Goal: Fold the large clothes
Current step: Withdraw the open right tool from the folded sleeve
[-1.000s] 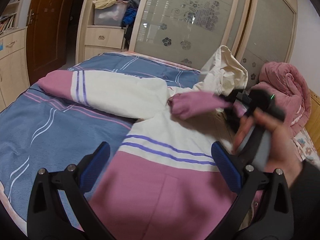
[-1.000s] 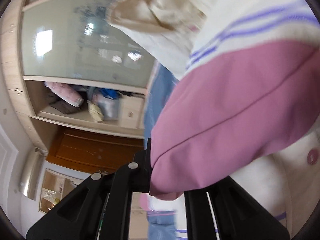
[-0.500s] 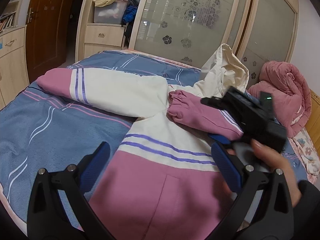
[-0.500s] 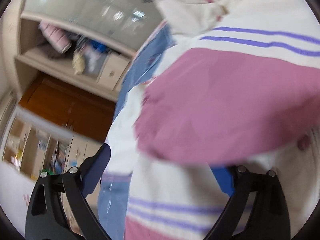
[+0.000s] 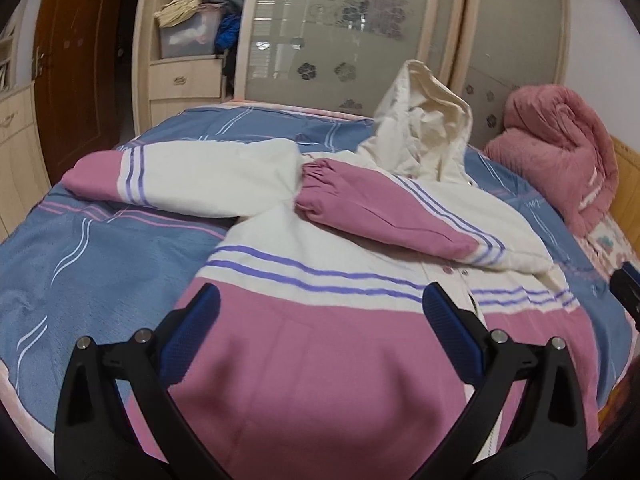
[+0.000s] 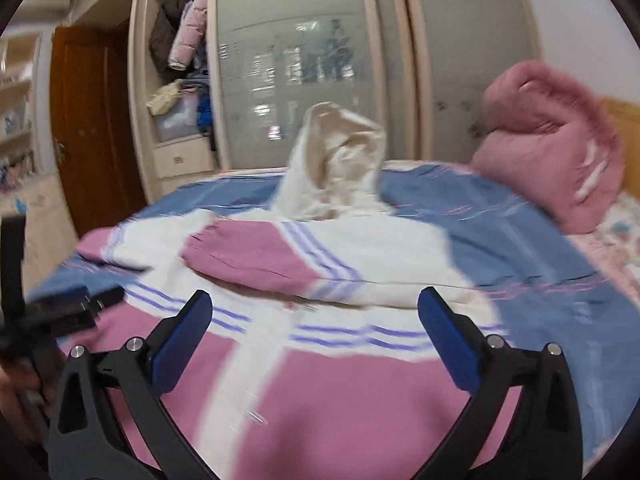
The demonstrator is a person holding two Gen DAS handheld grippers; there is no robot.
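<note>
A pink and cream hooded jacket (image 5: 328, 320) with purple stripes lies front up on the bed; it also shows in the right wrist view (image 6: 320, 380). Its right sleeve (image 5: 384, 216) is folded across the chest. Its left sleeve (image 5: 180, 176) lies spread out to the left. The cream hood (image 5: 424, 132) stands up at the far end. My left gripper (image 5: 320, 332) is open and empty above the pink hem. My right gripper (image 6: 316, 332) is open and empty above the hem, and its edge shows at the right of the left wrist view (image 5: 628, 288).
The bed has a blue striped cover (image 5: 80, 264). A rolled pink blanket (image 5: 560, 152) lies at the far right by the wooden headboard (image 5: 628, 176). A wardrobe with glass sliding doors (image 5: 344, 32) and open shelves (image 5: 192, 28) stands behind the bed. A brown door (image 5: 80, 60) is at left.
My right gripper let go of the right sleeve, which now rests across the jacket's chest, and drew back toward the hem. My left gripper stayed open above the hem.
</note>
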